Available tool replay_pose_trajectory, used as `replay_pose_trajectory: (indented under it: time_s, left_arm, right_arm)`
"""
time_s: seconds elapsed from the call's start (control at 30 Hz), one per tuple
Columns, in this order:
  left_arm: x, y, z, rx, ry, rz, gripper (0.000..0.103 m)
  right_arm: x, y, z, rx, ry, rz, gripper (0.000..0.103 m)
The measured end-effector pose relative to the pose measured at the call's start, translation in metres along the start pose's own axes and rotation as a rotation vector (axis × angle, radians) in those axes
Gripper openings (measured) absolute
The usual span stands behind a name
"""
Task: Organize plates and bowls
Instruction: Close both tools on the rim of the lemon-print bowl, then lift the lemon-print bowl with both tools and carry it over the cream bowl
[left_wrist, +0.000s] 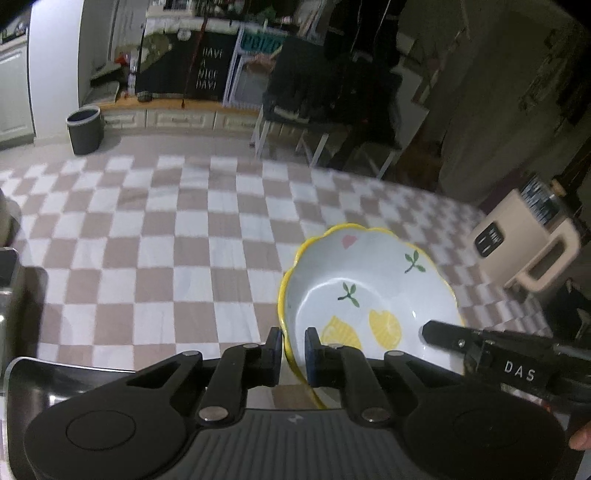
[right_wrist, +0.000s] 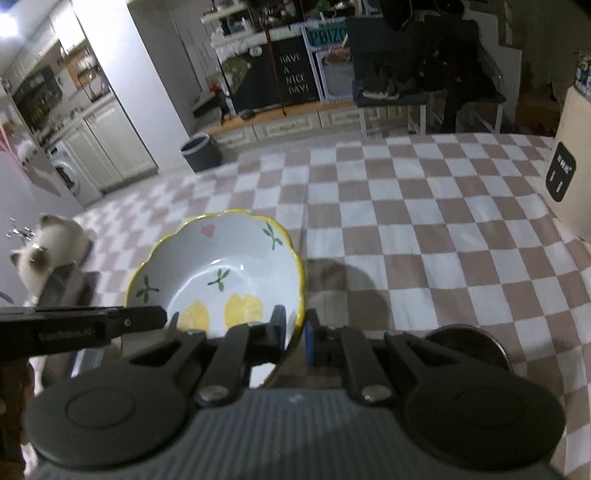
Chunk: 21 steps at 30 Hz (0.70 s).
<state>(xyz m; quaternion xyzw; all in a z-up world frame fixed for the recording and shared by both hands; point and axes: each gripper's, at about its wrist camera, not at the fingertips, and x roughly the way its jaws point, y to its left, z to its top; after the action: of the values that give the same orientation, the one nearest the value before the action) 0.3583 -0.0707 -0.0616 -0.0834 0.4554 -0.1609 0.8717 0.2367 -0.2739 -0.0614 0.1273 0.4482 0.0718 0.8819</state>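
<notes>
Bowl (left_wrist: 369, 291): one scalloped, yellow-rimmed bowl with lemon and leaf print is held above the checkered tablecloth (left_wrist: 177, 229), gripped on opposite sides of its rim. In the left wrist view it sits at about 4 o'clock; in the right wrist view it sits at about 8 o'clock.

Left gripper (left_wrist: 293, 350): closed onto the bowl's left rim, one finger outside the wall, one inside.

Right gripper (right_wrist: 295, 332): closed onto the bowl's right rim in the same manner.

A beige appliance (left_wrist: 528, 247) stands at the table's right edge. A cat (right_wrist: 48, 251) sits at 9 o'clock in the right wrist view.

Progress: judged early or mid-task. The bowl is in transit and not yet set down. No plates, no other bowls and no stack or rack can be seen, so the destination and the remaining count cannot be determined.
</notes>
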Motion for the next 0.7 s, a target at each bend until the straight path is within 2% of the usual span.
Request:
replay_pose_trajectory:
  time_s: [0.37,0.7]
  left_arm:
    - [-0.087,-0.005,-0.018,-0.030,-0.131,-0.036,0.013]
    - [-0.148,-0.005,-0.058,-0.033,-0.207,-0.019,0.013]
  right_arm:
    - [-0.077,0.021,-0.015,0.013,-0.133,0.088,0.013]
    - [-0.109,0.032,-0.044,-0.018,-0.152,0.141,0.013]
